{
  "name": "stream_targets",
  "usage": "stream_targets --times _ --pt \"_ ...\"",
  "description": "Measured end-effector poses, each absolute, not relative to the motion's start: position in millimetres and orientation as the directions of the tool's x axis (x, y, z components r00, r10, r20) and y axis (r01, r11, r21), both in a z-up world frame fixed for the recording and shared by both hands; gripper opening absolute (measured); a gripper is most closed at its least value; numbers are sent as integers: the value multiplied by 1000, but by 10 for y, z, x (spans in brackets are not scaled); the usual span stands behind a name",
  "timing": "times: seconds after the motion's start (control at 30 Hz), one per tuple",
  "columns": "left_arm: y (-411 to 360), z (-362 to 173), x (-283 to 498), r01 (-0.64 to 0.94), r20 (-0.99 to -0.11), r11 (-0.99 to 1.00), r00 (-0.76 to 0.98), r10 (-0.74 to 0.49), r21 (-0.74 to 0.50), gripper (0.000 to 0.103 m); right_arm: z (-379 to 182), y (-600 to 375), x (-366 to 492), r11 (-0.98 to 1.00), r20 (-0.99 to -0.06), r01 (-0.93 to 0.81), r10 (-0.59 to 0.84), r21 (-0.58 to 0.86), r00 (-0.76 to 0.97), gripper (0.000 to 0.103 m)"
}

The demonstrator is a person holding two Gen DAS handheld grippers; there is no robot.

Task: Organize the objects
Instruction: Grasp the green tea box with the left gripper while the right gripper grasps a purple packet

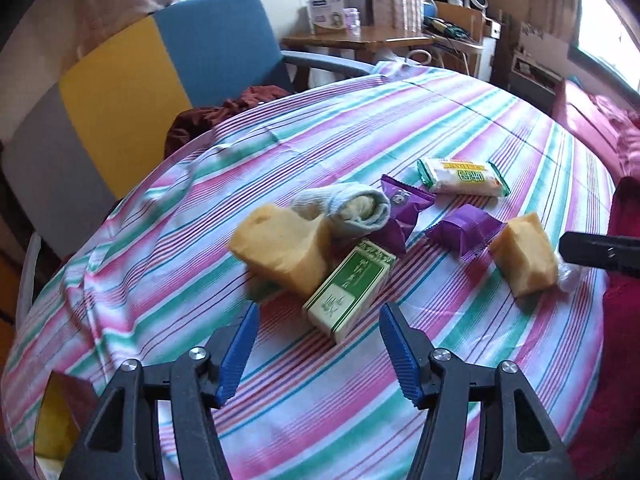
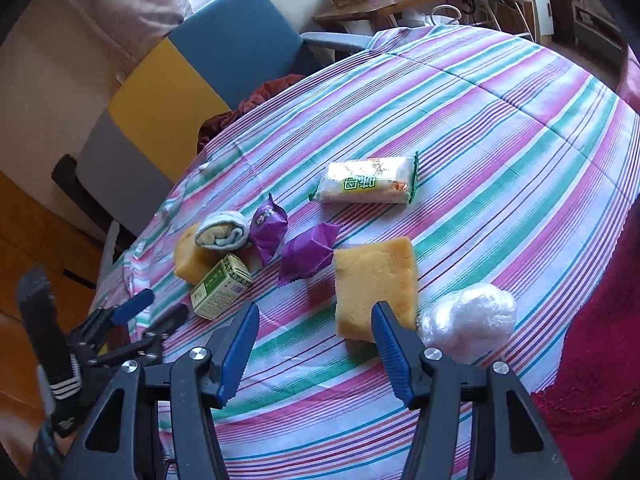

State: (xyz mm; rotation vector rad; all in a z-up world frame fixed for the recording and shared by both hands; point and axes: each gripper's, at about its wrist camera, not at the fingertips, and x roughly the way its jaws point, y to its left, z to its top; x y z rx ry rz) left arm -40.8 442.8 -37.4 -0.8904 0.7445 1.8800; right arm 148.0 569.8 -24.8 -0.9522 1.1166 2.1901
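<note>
both sets of jaws stand wide with nothing between them: my left gripper (image 1: 318,316) hangs just short of the green box (image 1: 350,290), which leans on a yellow sponge (image 1: 280,250) beside the rolled sock (image 1: 348,210). my right gripper (image 2: 316,316) faces the second sponge (image 2: 374,286), a clear plastic wad (image 2: 468,324) just beside it. two purple packets (image 2: 308,254) and a white snack pack (image 2: 366,182) lie farther out on the striped cloth (image 2: 500,140).

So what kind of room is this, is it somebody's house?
Probably a room in someone's home: a table under a striped cloth with snacks on it, a blue and yellow armchair beside it, and a cluttered wooden side table by a curtained window.
</note>
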Motion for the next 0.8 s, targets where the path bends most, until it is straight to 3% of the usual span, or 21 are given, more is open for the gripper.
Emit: stream_targets --times 0.33,0.4,0.47,0.57,0.8 --pt "4785 -775 -493 -917 -861 -365 -312 403 162 70 -296 6005 2050 -273 -596 -626 193 731 -779 59" --pt "4783 -807 -500 -917 -866 -372 -297 402 142 65 -319 6034 2090 -243 -585 -618 200 748 -786 59" --pt "4749 -832 -495 -915 -873 -382 -286 395 127 45 -312 6032 2060 -247 -589 -622 199 743 -783 59" --pt "4667 -823 -456 -917 -875 -385 -266 405 100 36 -300 6015 2009 -264 -604 -634 193 727 -773 59" --pt "4387 -794 -200 -913 -881 -406 -229 415 46 33 -319 5953 1893 -313 -652 -662 153 681 -743 59"
